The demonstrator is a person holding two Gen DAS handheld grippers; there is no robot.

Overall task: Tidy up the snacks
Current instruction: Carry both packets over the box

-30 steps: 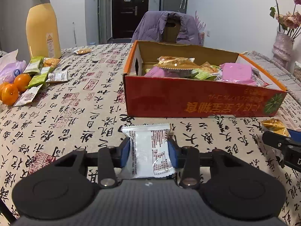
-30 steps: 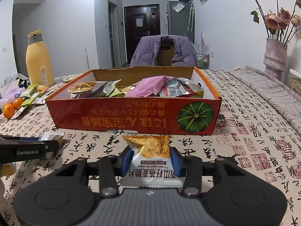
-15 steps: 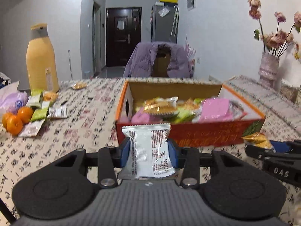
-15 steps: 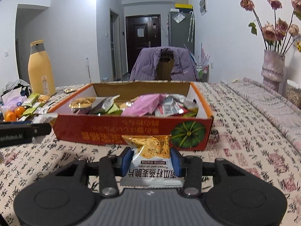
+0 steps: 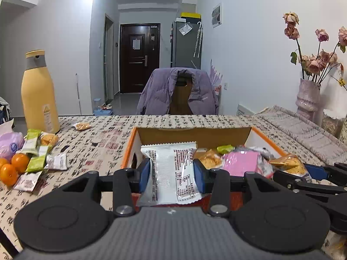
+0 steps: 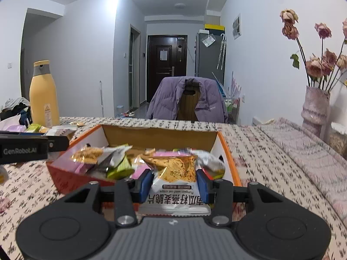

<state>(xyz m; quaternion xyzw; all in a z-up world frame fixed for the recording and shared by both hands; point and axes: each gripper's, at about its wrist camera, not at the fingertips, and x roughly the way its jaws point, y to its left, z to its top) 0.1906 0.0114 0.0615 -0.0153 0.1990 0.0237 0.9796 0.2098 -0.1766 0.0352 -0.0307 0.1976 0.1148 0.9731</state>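
clamping a white packet (image 5: 171,171), the left tool (image 5: 171,174) hides the box (image 5: 227,133) front; right tool (image 6: 174,184) grips a gold packet (image 6: 173,173).

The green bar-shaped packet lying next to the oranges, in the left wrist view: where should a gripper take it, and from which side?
Grip the green packet across its narrow width near the middle, coming from above. It lies flat on the tablecloth, long and slim, so its long edges are the only pinchable span. Oranges and other wrappers crowd its sides, so a low sideways approach would likely knock them.
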